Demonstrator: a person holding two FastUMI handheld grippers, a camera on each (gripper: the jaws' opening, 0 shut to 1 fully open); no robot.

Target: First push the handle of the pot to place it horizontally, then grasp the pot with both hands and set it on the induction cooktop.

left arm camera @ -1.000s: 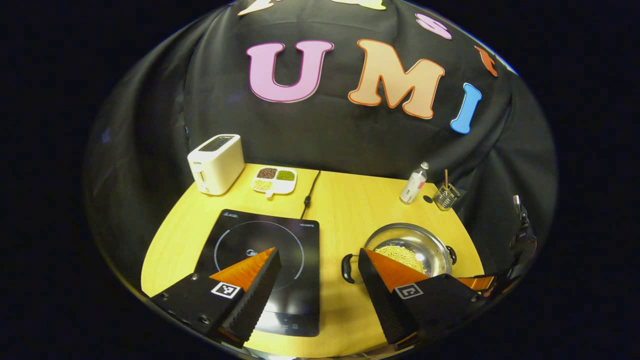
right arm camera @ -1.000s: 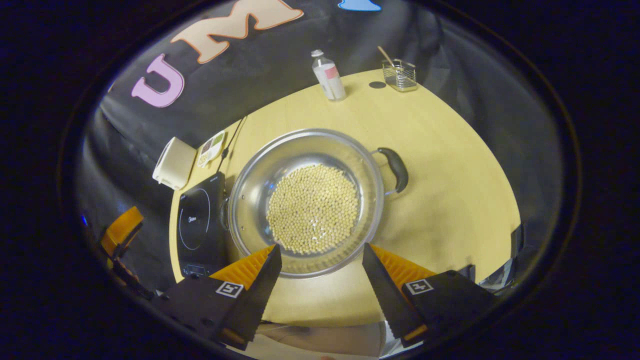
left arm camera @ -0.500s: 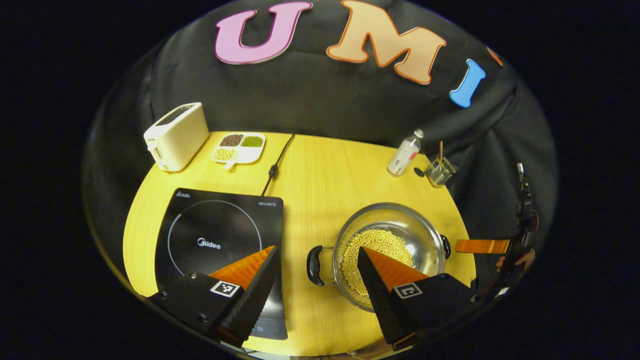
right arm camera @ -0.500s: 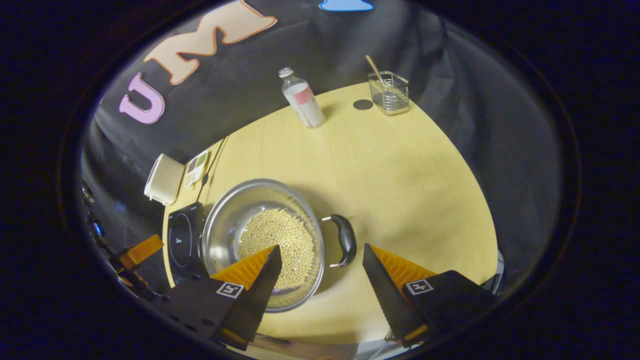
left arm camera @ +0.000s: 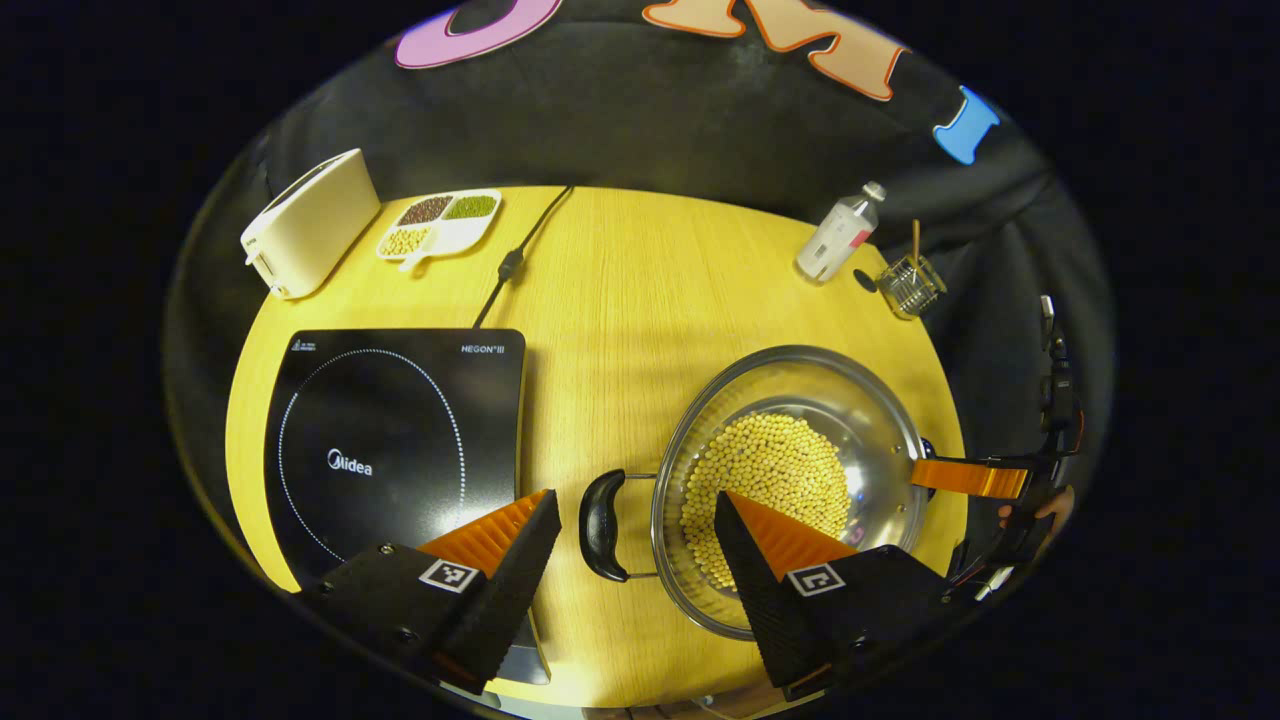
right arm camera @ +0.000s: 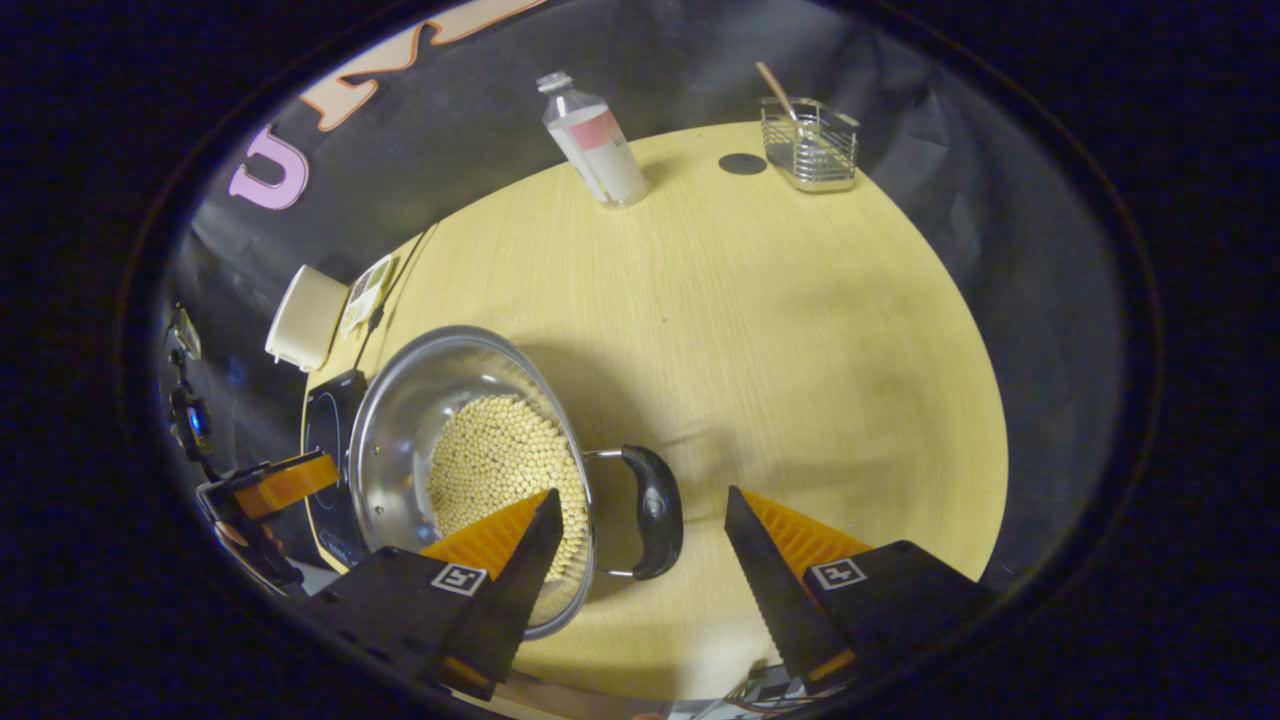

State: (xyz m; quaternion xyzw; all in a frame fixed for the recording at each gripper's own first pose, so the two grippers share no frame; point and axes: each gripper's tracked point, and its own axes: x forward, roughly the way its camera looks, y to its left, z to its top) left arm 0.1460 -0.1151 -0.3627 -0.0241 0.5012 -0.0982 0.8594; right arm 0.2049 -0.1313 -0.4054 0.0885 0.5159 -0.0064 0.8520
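- Pot (left arm camera: 790, 480) of pale beans (left arm camera: 770, 470) sits on the wooden table (left arm camera: 620, 300), to the right of the induction cooktop (left arm camera: 390, 430) in the left gripper view; a strip of bare table lies between them.
- Pot handles: left handle (left arm camera: 600, 525) points toward the cooktop, right handle (right arm camera: 650, 510) points away from it. Judged: handle line runs roughly side to side, so the push step looks done.
- Left gripper (left arm camera: 637, 520): fingers spread wide, nothing between the pads. Left handle lies just ahead in the gap between the fingertips, long axis running across the gap's opening direction. Not yet touching, as far as can be told.
- Right gripper (right arm camera: 643, 515): fingers spread wide, empty. Right handle lies in the gap between the tips; its left finger overlaps the pot rim in the view. Contact cannot be told.
- Each gripper is nearest its own handle; the right gripper also appears at the pot's far rim in the left gripper view (left arm camera: 965, 478).
- Next move, judged: ease each gripper forward over its handle, close, lift level, carry toward the cooktop.
- Risk: loose beans shift if the pot tilts.
- Surroundings, all well apart from the path: toaster (left arm camera: 300, 220), divided dish of grains (left arm camera: 440, 222), power cord (left arm camera: 515, 255), bottle (right arm camera: 595, 140), wire holder (right arm camera: 810, 145).
- Nothing stands between pot and cooktop.
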